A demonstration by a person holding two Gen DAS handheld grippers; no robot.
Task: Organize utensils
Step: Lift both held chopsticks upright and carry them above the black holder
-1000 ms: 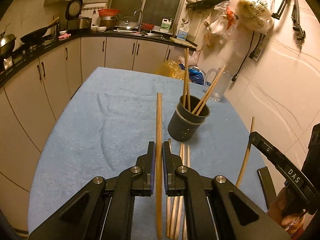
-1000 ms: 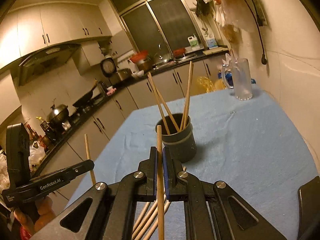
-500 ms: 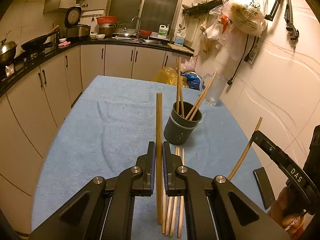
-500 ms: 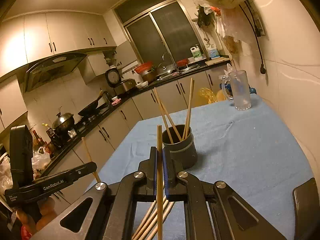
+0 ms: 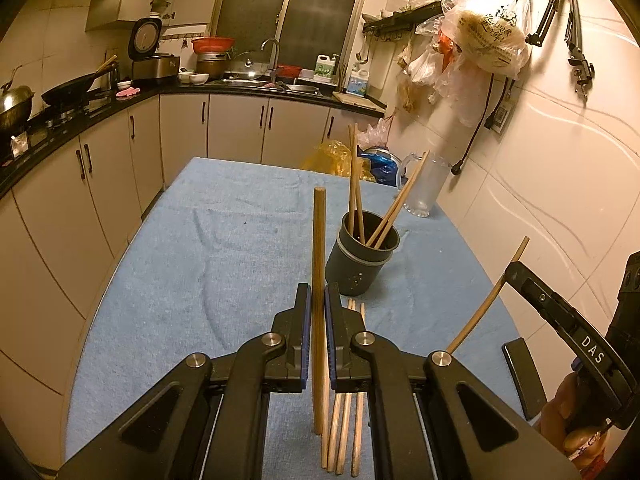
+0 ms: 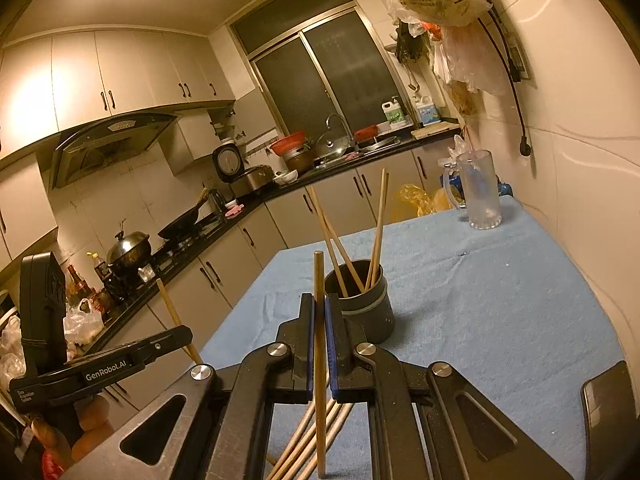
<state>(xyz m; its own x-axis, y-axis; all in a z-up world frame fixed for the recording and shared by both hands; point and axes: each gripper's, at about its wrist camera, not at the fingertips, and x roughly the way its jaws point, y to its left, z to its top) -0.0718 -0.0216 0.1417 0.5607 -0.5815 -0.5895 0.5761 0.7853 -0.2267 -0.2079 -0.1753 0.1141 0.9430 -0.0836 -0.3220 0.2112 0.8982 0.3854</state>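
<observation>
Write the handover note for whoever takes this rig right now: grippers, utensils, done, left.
Left gripper: shut on one upright chopstick.
Right gripper: shut on another chopstick.
Dark holder cup stands mid-table on the blue cloth, just ahead of both grippers.
Done: four chopsticks stand in the cup.
Left: drop both held sticks in, then collect the loose chopsticks lying on the cloth below the grippers.

Left wrist view: close above table (image 5: 168,280), angled down, facing sink wall. Right wrist view: lower, nearer level, facing stove corner. Both share dark cup (image 5: 362,258) (image 6: 362,300), glass jug (image 5: 424,184) (image 6: 478,192).
</observation>
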